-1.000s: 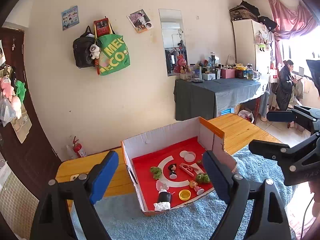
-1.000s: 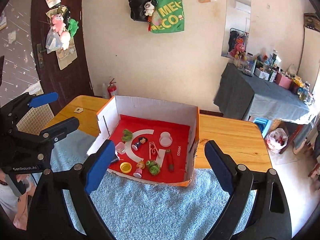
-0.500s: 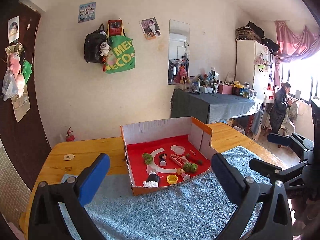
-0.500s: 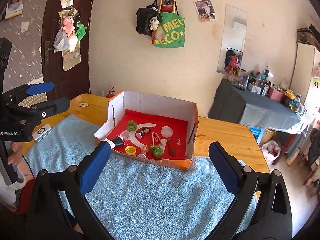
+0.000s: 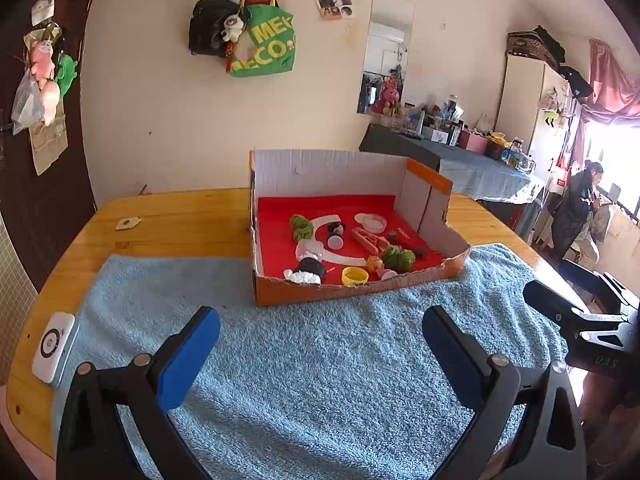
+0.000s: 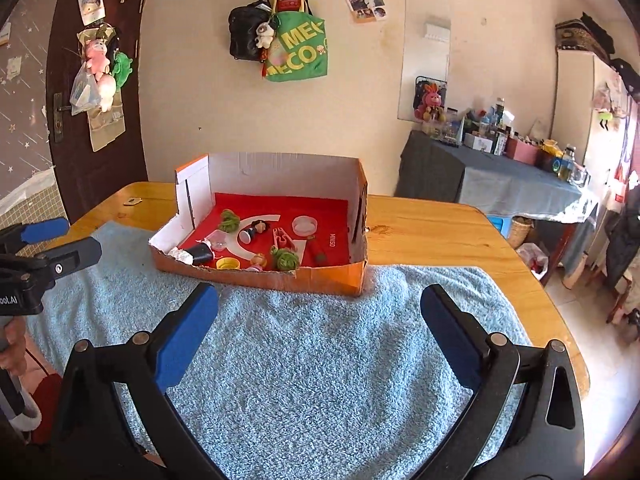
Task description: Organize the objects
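In front of the cardboard box (image 5: 352, 292), over the blue towel (image 5: 320, 360) spread on the wooden worktop (image 5: 180, 216), both grippers are held with nothing between their jaws. The left gripper (image 5: 320, 340) is spread wide and empty; the jaws of the right gripper (image 6: 318, 320) have just been opening further and are likewise released and empty.

Inside the box, on its red floor, the small things to be organized are crowded together: a yellow cap (image 5: 355, 276) near the front wall, a black bottle (image 5: 310, 268) lying on its side to the left of the cap, green balls (image 5: 398, 258) to its right, a pink clip (image 5: 368, 239) nearer the middle, and a clear round lid (image 5: 375, 222) towards the back wall.

Trouble is likely to be caused by this crowding: a neighbour could be knocked or pinched along with the chosen piece. The torn front wall could be caught by a low approach, so that the light box is dragged across the towel. The lying bottle could be rolled away, and the round balls squeezed out of the jaws.
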Demonstrator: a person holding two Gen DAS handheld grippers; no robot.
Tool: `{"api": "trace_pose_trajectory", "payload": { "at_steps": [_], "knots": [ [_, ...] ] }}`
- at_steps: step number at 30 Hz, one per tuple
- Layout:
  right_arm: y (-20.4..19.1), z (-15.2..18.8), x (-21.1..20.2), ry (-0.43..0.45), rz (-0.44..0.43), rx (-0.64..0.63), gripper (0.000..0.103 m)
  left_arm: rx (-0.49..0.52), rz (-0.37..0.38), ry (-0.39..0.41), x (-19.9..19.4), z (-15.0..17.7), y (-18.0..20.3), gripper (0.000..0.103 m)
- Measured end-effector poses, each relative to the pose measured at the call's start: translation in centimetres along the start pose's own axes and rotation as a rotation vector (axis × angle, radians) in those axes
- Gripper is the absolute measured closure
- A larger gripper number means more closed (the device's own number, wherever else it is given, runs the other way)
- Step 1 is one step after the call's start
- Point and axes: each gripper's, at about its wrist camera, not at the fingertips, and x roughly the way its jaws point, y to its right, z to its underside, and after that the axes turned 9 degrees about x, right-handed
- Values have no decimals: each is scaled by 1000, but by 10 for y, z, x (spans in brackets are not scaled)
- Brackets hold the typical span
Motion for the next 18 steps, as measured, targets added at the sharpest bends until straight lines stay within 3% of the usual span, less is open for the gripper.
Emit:
{"api": "trace_pose_trajectory", "payload": {
  "at_steps": [4, 8, 18],
  "knots": [
    [12, 9, 23, -68, 3, 46, 0, -58, 5, -77, 27, 12, -8, 0],
    [15, 15, 42, -116, 9, 52, 0, -99, 9, -99, 41, 18, -14, 0],
    [12, 26, 80, -206, 12, 47, 0, -93, -13, -190, 69, 23, -9, 0]
  ]
}}
